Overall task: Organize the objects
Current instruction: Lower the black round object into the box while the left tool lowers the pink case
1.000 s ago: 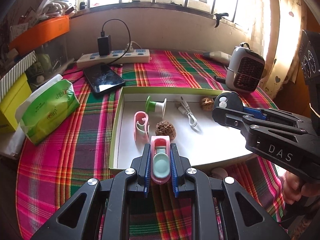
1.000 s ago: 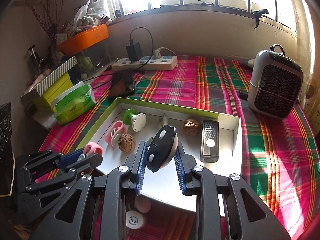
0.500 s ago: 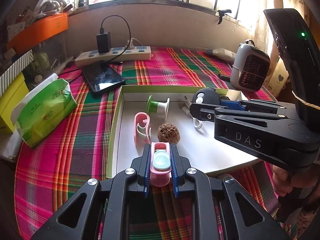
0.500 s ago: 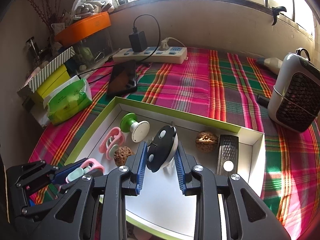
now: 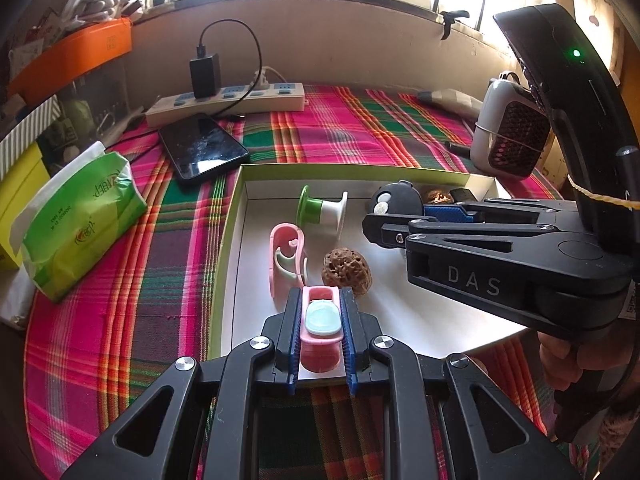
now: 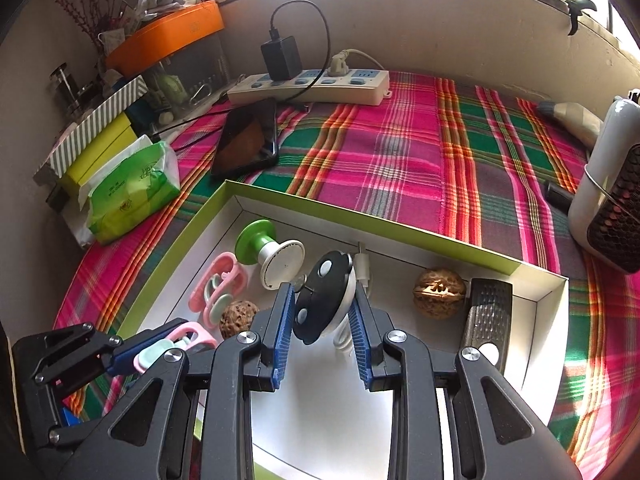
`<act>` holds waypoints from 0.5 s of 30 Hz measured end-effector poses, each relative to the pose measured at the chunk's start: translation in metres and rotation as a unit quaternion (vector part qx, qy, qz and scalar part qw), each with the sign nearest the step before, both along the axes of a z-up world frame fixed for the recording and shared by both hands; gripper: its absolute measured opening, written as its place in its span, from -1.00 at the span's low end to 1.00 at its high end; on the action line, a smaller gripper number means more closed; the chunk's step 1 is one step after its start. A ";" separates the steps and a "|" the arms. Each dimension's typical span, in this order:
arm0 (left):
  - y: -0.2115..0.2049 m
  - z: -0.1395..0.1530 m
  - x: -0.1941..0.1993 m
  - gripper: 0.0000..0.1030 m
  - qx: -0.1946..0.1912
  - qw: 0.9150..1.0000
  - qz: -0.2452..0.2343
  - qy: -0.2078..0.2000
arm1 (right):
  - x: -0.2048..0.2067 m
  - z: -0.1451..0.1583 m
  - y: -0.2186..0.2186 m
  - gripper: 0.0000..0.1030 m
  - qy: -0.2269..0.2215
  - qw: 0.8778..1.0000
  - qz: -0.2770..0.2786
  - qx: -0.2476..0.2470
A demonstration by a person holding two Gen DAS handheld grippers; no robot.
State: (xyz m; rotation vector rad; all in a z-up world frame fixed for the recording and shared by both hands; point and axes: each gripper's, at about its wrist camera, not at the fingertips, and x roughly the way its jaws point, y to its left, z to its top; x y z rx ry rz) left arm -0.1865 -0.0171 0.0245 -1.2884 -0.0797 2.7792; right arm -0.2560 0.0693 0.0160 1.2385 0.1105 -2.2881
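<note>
A shallow white tray with a green rim point(image 5: 230, 216) point(image 6: 312, 200) lies on the plaid tablecloth. My left gripper point(image 5: 320, 300) point(image 6: 132, 356) is shut on a pink and mint clip point(image 5: 321, 322) point(image 6: 176, 340) over the tray's near left edge. My right gripper point(image 6: 320, 300) point(image 5: 384, 220) is shut on a round black and white disc point(image 6: 324, 296) point(image 5: 396, 200) above the tray's middle. Inside the tray lie a second pink clip point(image 5: 286, 256) point(image 6: 220, 288), a dark walnut point(image 5: 346, 270) point(image 6: 238, 316), a green and white spool point(image 5: 322, 210) point(image 6: 268, 254), a lighter walnut point(image 6: 440, 292), a black lighter-like bar point(image 6: 486, 316) and a white cable point(image 6: 362, 268).
A phone point(image 5: 202, 146) point(image 6: 248, 140) and a power strip point(image 5: 224, 100) point(image 6: 312, 86) lie behind the tray. A green tissue pack point(image 5: 80, 216) point(image 6: 132, 192) sits at the left, a small heater point(image 5: 508, 136) point(image 6: 608, 200) at the right. A person's hand point(image 5: 572, 356) holds the right gripper.
The right gripper with the disc has moved left and forward over the tray, lower than before. The left gripper holds its clip in nearly the same spot.
</note>
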 end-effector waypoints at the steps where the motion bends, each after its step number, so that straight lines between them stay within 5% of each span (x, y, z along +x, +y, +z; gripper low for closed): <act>1: 0.000 -0.001 -0.001 -0.69 -0.001 1.000 0.000 -0.001 | -0.001 -0.001 -0.001 -0.44 -0.002 1.000 0.001 0.001; 15: -0.002 -0.007 -0.009 -0.69 -0.006 1.000 0.003 -0.005 | -0.009 -0.003 -0.010 -0.44 0.003 1.000 0.009 0.013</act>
